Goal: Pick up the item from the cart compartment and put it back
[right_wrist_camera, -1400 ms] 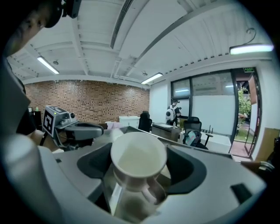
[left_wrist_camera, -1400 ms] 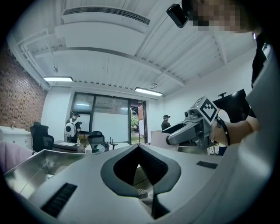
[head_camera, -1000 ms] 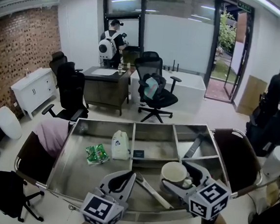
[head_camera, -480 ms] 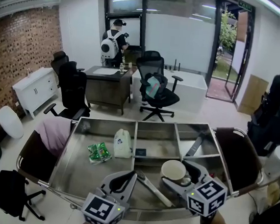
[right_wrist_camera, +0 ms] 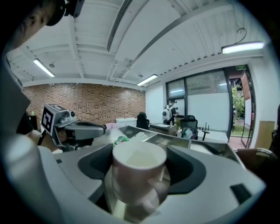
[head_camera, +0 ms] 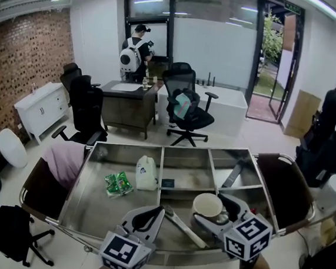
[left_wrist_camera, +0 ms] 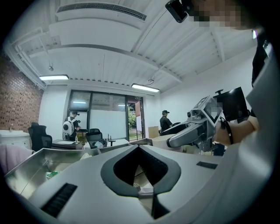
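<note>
A white mug [head_camera: 207, 204] stands upright in the near right part of the steel cart [head_camera: 85, 191]. My right gripper [head_camera: 210, 209] is shut on the mug, one jaw on each side of its body. In the right gripper view the mug [right_wrist_camera: 139, 168] fills the gap of the right gripper [right_wrist_camera: 140, 158], handle turned towards the camera. Whether the mug rests on the cart floor or hangs just above it is not clear. My left gripper [head_camera: 158, 209] hovers over the cart's near edge, shut with nothing in it. The left gripper [left_wrist_camera: 139, 147] shows its tips touching in its own view.
In the cart lie a white jug [head_camera: 144, 173], a green packet [head_camera: 116, 184], a small dark card [head_camera: 166, 184], a metal tool [head_camera: 184, 227] and a dark bar [head_camera: 233, 176]. Office chairs, desks and two people stand beyond the cart.
</note>
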A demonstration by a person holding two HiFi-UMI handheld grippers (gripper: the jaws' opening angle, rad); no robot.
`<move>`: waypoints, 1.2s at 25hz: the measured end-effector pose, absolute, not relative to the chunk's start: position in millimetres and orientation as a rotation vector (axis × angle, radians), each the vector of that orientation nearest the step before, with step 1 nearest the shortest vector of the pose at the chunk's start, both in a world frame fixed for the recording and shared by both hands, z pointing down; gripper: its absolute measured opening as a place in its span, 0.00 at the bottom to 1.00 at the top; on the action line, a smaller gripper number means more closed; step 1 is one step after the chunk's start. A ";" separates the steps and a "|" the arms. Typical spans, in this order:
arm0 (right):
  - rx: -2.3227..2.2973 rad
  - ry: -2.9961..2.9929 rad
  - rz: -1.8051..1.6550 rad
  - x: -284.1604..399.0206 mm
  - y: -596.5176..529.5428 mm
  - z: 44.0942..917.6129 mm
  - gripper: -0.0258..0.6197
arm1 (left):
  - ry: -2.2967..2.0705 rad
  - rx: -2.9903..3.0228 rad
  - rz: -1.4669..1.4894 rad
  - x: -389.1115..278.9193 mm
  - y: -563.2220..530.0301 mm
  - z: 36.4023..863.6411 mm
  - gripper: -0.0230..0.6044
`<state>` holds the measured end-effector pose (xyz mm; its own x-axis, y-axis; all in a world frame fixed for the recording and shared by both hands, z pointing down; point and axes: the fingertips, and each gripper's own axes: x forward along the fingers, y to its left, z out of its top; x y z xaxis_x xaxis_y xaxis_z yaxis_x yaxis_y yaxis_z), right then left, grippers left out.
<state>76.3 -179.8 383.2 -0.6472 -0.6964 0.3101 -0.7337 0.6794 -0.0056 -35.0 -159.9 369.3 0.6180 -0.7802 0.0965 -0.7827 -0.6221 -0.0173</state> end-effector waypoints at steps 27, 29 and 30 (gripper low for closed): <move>1.137 -2.617 0.198 77.1 -185.0 382.9 0.67 | -1.383 2.799 0.083 -39.6 -162.5 361.7 0.04; 1.137 -2.616 0.200 77.2 -185.5 383.9 0.67 | -1.387 2.797 0.081 -40.3 -162.9 361.5 0.04; 1.137 -2.615 0.201 77.3 -185.9 384.6 0.67 | -1.389 2.796 0.080 -40.8 -163.1 361.3 0.04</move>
<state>77.3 -185.9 384.6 -0.6498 -0.6938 0.3105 -0.7331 0.6799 -0.0149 -40.8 -163.1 361.3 0.6032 -0.7957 0.0541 -0.7967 -0.6044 -0.0062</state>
